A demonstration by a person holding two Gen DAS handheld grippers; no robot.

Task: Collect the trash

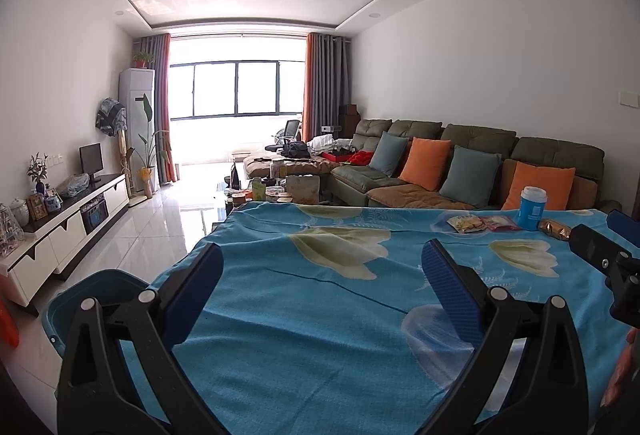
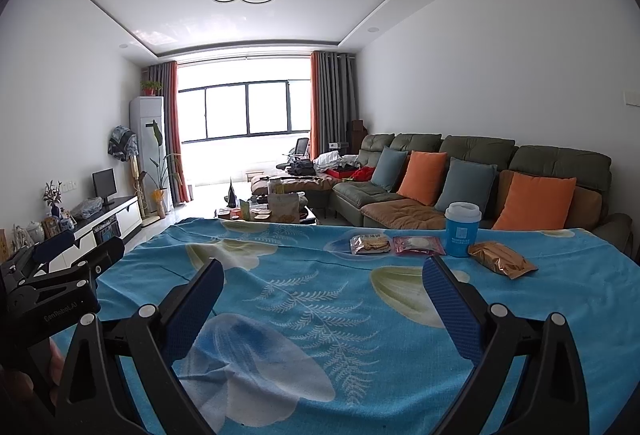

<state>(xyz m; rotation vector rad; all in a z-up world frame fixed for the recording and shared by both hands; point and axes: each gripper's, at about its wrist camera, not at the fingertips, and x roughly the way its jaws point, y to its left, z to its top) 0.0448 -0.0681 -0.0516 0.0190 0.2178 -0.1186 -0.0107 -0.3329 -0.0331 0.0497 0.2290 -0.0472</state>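
Note:
On the blue flowered tablecloth (image 2: 320, 275) at the far right lie a clear snack wrapper (image 2: 369, 244), a pink wrapper (image 2: 418, 245), a blue paper cup with a white lid (image 2: 462, 229) and a gold foil packet (image 2: 502, 259). The same items show in the left wrist view: snack wrapper (image 1: 464, 223), pink wrapper (image 1: 500, 223), cup (image 1: 532, 208), gold packet (image 1: 554, 229). My left gripper (image 1: 322, 263) is open and empty over the near left of the table. My right gripper (image 2: 322, 281) is open and empty, short of the trash.
A blue bin (image 1: 96, 299) stands on the floor at the table's left edge. A green sofa with orange and blue cushions (image 2: 480, 179) runs along the right wall. A cluttered coffee table (image 2: 268, 211) is beyond the table. A TV cabinet (image 1: 68, 219) lines the left wall.

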